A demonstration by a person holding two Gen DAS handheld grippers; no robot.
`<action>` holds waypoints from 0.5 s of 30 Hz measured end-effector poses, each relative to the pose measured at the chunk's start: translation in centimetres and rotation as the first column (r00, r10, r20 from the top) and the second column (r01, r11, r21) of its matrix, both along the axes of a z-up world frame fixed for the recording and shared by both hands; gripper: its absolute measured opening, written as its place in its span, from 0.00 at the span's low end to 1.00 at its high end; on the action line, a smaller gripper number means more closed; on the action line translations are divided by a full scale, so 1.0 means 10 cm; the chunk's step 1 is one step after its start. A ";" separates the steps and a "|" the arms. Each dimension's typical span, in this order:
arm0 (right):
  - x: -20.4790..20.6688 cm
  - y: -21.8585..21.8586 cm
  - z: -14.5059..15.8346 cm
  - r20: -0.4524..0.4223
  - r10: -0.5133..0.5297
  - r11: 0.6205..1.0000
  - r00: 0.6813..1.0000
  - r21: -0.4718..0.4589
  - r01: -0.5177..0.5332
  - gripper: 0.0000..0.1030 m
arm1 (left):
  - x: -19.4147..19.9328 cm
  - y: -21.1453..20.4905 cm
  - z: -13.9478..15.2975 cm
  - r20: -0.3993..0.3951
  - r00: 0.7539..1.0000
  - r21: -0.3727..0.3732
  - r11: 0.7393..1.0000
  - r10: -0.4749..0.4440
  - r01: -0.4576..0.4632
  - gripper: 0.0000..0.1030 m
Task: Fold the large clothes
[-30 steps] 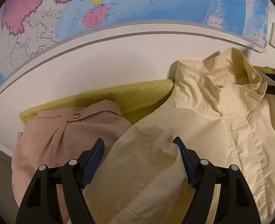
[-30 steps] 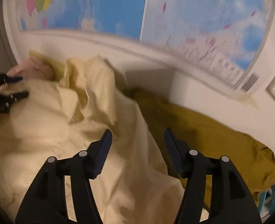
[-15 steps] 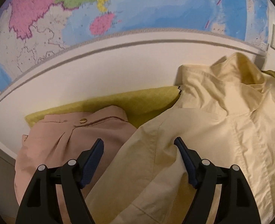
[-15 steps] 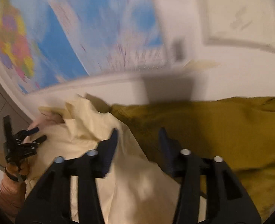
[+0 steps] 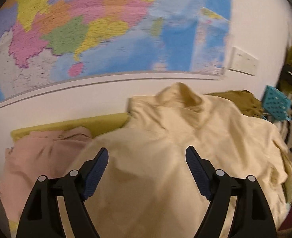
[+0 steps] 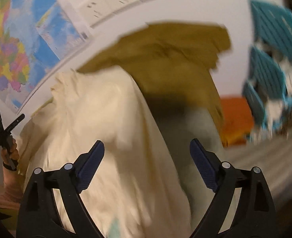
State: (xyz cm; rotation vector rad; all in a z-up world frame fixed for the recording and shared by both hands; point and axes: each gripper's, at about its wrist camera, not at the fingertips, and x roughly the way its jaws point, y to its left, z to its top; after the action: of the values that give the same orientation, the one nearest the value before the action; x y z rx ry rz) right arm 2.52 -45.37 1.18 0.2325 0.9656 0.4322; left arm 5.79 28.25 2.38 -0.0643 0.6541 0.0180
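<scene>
Cream cotton jacket (image 5: 156, 158), rumpled, stiff collar upstanding.

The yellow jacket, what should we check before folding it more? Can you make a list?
1. Left gripper open, nothing pinched: ok.
2. Right gripper jaws just opened, nothing between them: ok.
3. Cream jacket lying flat: not ok, rumpled, collar standing up.
4. Jacket clear of pink garment: not ok, it overlaps.
5. Olive garment out of the way: not ok, jacket lies on it.
6. Sleeves tucked: cannot tell.
</scene>
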 end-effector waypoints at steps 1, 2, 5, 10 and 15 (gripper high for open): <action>-0.10 0.00 -0.04 0.000 0.000 1.000 1.000 0.010 0.000 0.87 | -0.02 -0.06 0.01 -0.002 1.000 0.002 1.000 -0.013 0.013 0.76; -0.19 -0.01 -0.06 0.003 0.008 1.000 1.000 0.026 -0.008 0.89 | -0.03 -0.12 0.01 -0.002 1.000 0.005 1.000 -0.025 0.025 0.76; -0.40 0.07 -0.11 0.014 0.064 0.998 0.998 0.019 -0.064 0.93 | -0.04 -0.29 -0.01 -0.012 0.998 -0.010 0.998 -0.058 0.058 0.76; -0.36 0.22 -0.23 -0.041 0.133 0.991 0.990 -0.011 -0.133 0.43 | -0.03 -0.50 -0.11 -0.037 0.995 -0.031 0.995 -0.095 0.094 0.76; -0.34 0.25 0.11 -0.028 0.189 0.982 0.982 0.000 -0.189 0.13 | -0.12 -0.61 -0.10 -0.044 0.992 -0.028 0.993 -0.120 0.118 0.76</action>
State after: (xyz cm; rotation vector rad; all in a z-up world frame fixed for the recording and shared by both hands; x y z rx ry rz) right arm -0.91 -42.90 2.26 0.1452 1.0194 0.6034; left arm 4.58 22.14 1.35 -0.0489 0.7030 -0.1040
